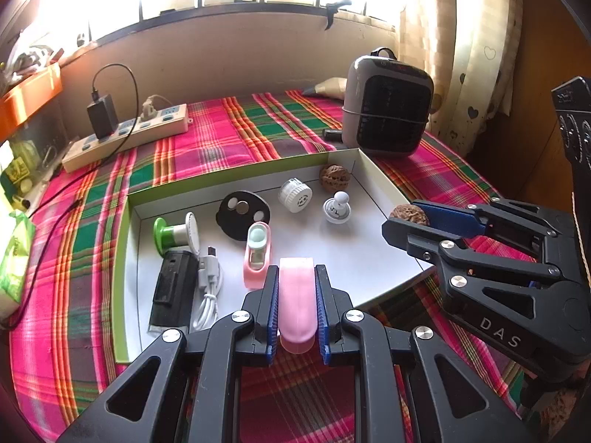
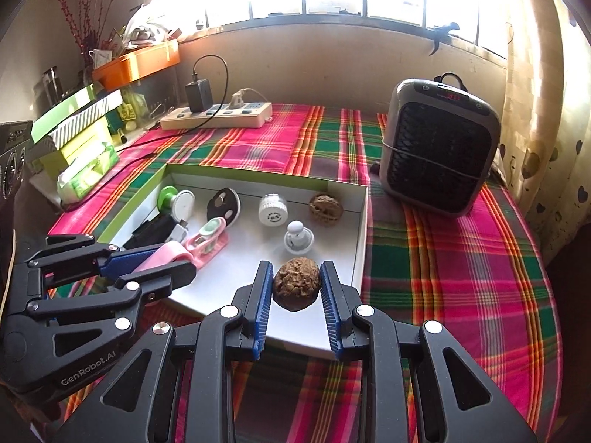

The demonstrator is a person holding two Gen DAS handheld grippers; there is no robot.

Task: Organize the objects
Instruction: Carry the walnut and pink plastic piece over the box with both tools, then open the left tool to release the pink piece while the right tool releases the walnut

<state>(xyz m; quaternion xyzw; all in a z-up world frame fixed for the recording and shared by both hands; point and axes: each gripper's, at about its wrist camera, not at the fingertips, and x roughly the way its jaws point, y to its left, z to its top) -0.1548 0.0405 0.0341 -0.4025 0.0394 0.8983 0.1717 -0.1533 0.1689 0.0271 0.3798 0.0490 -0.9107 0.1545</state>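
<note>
The left gripper is pointing steeply downward, its blue-padded jaws clamping on a pink cap that is standing lengthwise between them. The right gripper is angling down at a like pitch, its jaws pressing on both sides of a walnut. Both grippers are being held side by side, close but apart, each one's black linkage showing in the other's wrist view. No hand or sleeve is showing.
</note>
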